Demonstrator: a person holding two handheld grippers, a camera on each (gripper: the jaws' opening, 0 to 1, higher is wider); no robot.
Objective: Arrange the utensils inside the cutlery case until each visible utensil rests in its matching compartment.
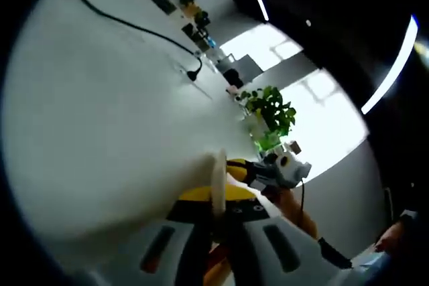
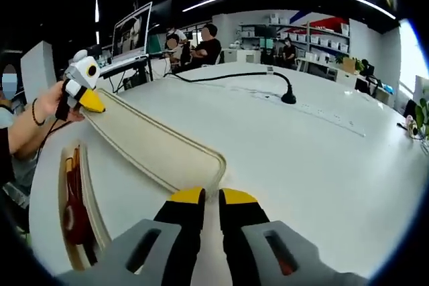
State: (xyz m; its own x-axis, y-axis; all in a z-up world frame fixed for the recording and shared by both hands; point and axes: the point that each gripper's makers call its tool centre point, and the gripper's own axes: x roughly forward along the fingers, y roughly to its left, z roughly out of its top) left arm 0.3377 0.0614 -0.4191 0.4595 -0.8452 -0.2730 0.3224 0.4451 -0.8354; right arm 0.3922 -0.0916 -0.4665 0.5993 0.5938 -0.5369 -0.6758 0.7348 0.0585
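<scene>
Lying open on the white table (image 2: 281, 159), the cutlery case (image 2: 157, 149) has its cream lid stretched flat between my two claws, and its near-left compartment holds something red that I cannot identify. My right claw (image 2: 212, 200) pinches the lid's near corner with its jaws almost together. My left claw (image 2: 85, 100) grips the far-left end; in the left gripper view its jaws are closed on the thin cream edge. A black cable (image 2: 234, 76) crosses the far table, with people seated beyond it.
</scene>
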